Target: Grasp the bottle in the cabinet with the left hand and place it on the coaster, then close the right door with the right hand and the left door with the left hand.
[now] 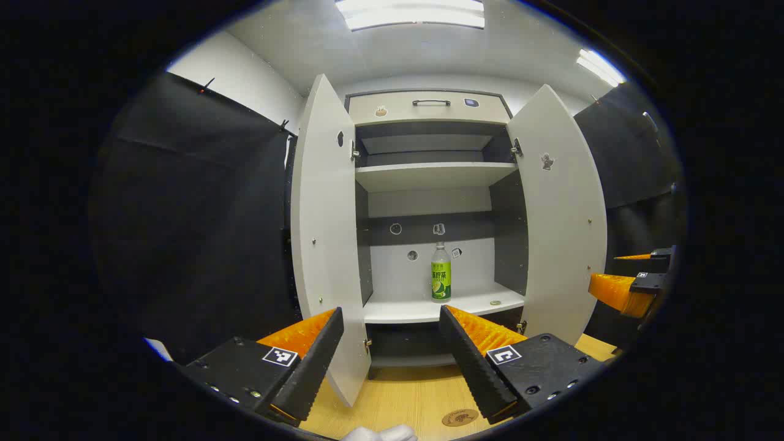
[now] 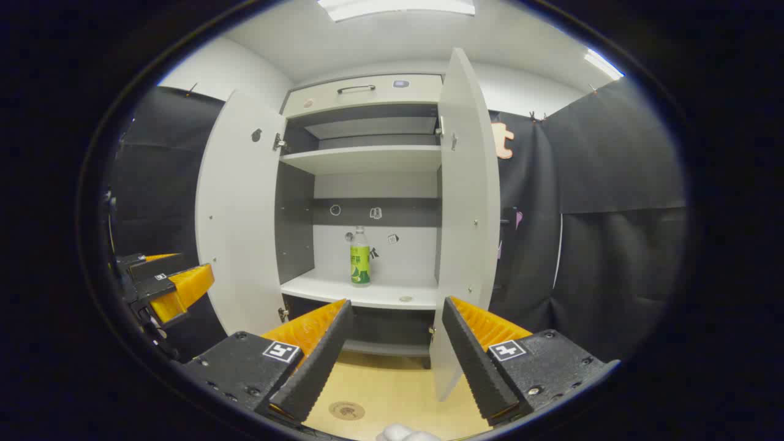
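Bright, even light falls from ceiling panels [image 1: 410,13], which glare white. Both views are sharp at centre; fisheye distortion bows the cabinet doors [image 1: 324,245] near the edges.

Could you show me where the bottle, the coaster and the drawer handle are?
bottle [image 1: 440,278]: left gripper view, on its green label.
coaster [image 1: 460,418]: left gripper view, middle of the round disc on the table.
drawer handle [image 1: 431,102]: left gripper view, middle of the bar.

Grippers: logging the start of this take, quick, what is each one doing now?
Left gripper: open, holding nothing, aimed at the bottle on the cabinet shelf.
Right gripper: open, holding nothing, facing the open cabinet.
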Demonstrator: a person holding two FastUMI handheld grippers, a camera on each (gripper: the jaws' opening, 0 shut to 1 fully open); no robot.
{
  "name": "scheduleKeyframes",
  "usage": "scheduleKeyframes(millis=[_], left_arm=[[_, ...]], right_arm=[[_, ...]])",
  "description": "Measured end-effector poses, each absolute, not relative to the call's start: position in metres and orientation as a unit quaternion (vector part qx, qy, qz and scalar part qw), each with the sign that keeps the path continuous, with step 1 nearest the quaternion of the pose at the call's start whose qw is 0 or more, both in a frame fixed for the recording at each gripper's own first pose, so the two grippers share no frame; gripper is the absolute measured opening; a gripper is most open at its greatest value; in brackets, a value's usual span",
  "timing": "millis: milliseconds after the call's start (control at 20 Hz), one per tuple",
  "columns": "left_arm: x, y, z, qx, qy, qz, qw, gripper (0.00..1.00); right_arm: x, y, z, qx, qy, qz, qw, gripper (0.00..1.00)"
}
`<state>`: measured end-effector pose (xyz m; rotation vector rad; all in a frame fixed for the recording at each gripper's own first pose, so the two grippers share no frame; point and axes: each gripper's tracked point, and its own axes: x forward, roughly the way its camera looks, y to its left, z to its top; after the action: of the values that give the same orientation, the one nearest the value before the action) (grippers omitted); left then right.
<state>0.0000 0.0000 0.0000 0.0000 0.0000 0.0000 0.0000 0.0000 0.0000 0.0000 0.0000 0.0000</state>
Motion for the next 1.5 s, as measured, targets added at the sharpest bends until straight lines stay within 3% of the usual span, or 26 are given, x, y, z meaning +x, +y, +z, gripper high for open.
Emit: scheduleKeyframes(millis=[750,1000,1500], left_arm=[[0.041,-0.005,-0.006,0.000,0.003,-0.011,1.000,0.96],[0.103,-0.025,-0.003,-0.001,-0.017,-0.035,0.999,0.96],[0.290,-0.106,-0.020,-0.023,-0.022,-0.076,0.997,0.96]], right_arm=[[0.024,0.007,0.003,-0.001,0.006,-0.002,1.000,0.97],[0.035,0.001,0.005,-0.006,0.012,-0.013,1.000,0.97],[0.034,-0.008,0.014,-0.022,0.019,-0.049,0.998,0.97]])
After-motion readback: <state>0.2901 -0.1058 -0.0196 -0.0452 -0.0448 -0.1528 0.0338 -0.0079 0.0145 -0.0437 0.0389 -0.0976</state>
